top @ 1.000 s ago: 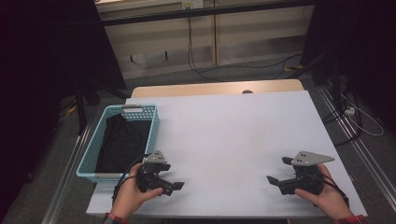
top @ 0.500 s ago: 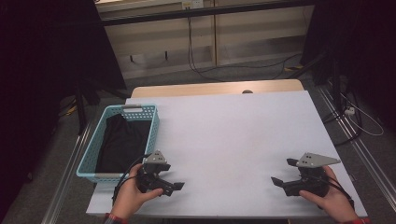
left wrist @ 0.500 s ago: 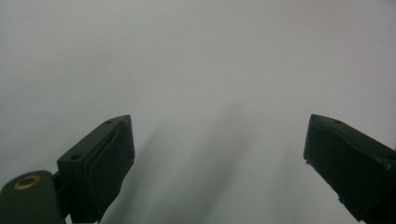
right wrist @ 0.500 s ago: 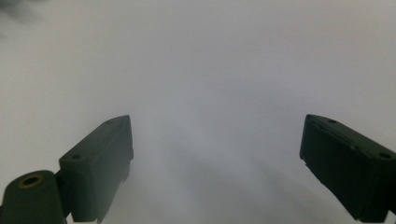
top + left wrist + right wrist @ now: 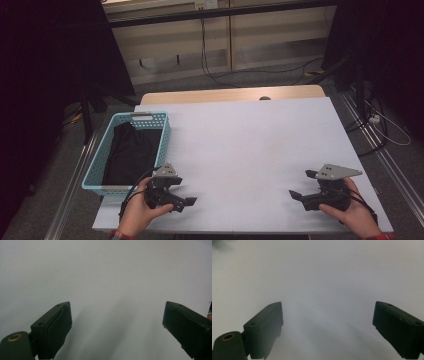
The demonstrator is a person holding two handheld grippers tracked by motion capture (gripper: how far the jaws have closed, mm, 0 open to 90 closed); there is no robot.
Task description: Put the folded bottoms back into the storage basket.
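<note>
The right gripper (image 5: 300, 196) has drawn back a little toward the table's (image 5: 260, 150) near right corner. The left gripper (image 5: 186, 201) has stayed beside the basket (image 5: 95, 167) with the black cloth (image 5: 131, 152). Both jaws are open and empty; I think no grasp has begun.

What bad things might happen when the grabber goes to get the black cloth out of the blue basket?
The left gripper, jaws open, points away from the basket, so it must turn first; a hurried swing might knock the rim.

The black cloth lies low inside, so the jaws might catch the holed wall and drag the light basket along.

The basket sits by the table's left edge, so a push could tip it off.
</note>
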